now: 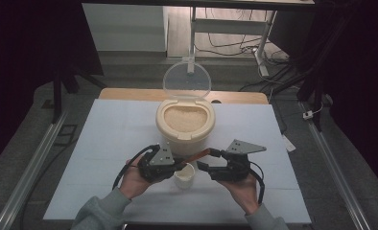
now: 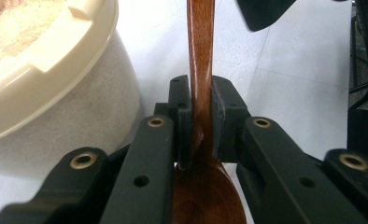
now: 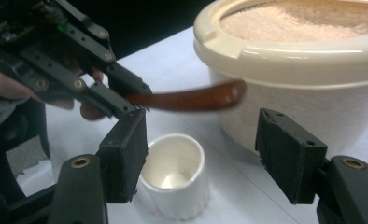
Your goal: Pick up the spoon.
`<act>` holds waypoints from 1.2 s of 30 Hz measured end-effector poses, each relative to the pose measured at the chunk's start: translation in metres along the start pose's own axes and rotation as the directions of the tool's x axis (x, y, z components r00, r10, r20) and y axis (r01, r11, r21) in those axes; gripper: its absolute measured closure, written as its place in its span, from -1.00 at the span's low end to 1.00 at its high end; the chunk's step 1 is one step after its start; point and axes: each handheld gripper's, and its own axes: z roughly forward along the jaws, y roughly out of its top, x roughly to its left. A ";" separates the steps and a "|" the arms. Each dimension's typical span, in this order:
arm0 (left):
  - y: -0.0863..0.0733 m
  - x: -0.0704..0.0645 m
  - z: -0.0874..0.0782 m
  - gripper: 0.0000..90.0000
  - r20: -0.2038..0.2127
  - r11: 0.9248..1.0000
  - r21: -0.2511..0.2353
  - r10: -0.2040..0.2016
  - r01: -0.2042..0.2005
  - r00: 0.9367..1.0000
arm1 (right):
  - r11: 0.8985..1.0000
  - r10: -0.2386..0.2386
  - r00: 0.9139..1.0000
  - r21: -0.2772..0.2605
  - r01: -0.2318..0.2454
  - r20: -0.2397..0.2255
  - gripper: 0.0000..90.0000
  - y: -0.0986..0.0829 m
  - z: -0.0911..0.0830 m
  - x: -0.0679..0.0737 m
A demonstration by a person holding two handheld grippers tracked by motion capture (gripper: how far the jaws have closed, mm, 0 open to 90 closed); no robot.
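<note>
Gripping a glossy brown wooden spoon (image 2: 201,70) at its neck, left gripper (image 1: 175,165) is clamped; handle sticks out level above the small white cup (image 3: 175,175), beside the cream rice container (image 1: 185,125). Right gripper (image 3: 203,158) jaws spread, holding nothing.

A reddish-brown wooden spoon (image 2: 201,70), glossy along its handle, sits between the matte black jaws of the left gripper (image 2: 201,112), whose joints carry small brass-coloured rivets. The right gripper (image 3: 201,158) is the same black, topped in the high view by a grey plate. A cream container (image 1: 185,125) with a paler, frosted lower wall holds pale beige grain (image 3: 308,16); its raised lid (image 1: 186,80) is clear. A plain white cup (image 3: 175,175) stands on a very pale blue-white table cover (image 1: 110,139), with a light wood edge at the far side and grey sleeves (image 1: 98,213) below
</note>
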 end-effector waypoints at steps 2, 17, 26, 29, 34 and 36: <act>0.000 -0.002 0.000 0.76 -0.004 1.000 -0.004 0.001 -0.001 1.000 | 1.000 0.007 1.000 -0.010 -0.007 -0.009 -0.17 0.000 0.001 0.002; 0.003 -0.009 0.003 0.76 -0.018 0.999 0.021 0.042 -0.042 0.999 | 0.994 0.078 0.996 -0.078 -0.082 -0.048 0.24 -0.003 0.007 0.010; 0.003 -0.011 0.003 0.76 -0.024 0.998 0.022 0.051 -0.050 0.998 | 0.983 0.109 0.988 -0.137 -0.124 -0.114 0.59 -0.002 0.003 0.009; 0.004 -0.011 0.001 0.76 -0.023 0.998 0.021 0.060 -0.059 0.998 | 0.978 0.126 0.980 -0.147 -0.149 -0.157 0.68 -0.002 0.002 0.008; 0.004 -0.014 0.001 0.76 -0.033 0.997 0.031 0.075 -0.074 0.997 | 0.975 0.122 0.969 -0.157 -0.157 -0.213 0.83 -0.001 0.002 0.008; 0.004 -0.014 0.001 0.76 -0.027 0.997 0.024 0.069 -0.068 0.997 | 0.974 0.113 0.970 -0.167 -0.151 -0.215 0.84 0.000 0.002 0.009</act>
